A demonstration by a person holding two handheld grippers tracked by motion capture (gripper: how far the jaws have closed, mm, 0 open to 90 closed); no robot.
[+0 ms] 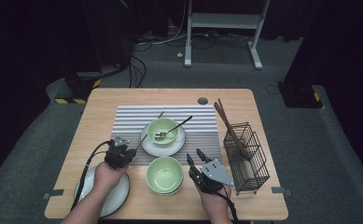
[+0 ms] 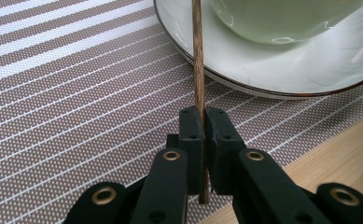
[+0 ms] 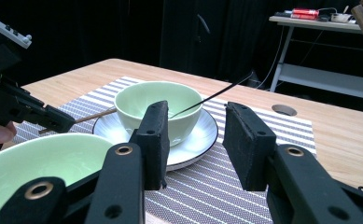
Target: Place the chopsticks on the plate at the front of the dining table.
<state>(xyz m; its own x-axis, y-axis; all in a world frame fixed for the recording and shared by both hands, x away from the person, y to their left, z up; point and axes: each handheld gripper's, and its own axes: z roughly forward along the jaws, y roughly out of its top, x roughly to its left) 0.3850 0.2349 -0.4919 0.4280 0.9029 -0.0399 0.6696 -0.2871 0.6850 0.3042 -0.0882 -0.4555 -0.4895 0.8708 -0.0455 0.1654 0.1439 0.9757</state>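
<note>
- Your left tool is clamped tight on the thin brown wooden chopstick, low on its near end; keep that squeeze firm and lift it straight, so the far part clears the white saucer with the dark rim it runs along.
- Left wrist sits low over the striped woven placemat, tool pointing away from you.
- Your right tool hangs half-open, holding nothing, just beside the near pale green ceramic bowl on the counter.
- Beyond it, the far pale green bowl holds a metal spoon; don't nudge it.
</note>
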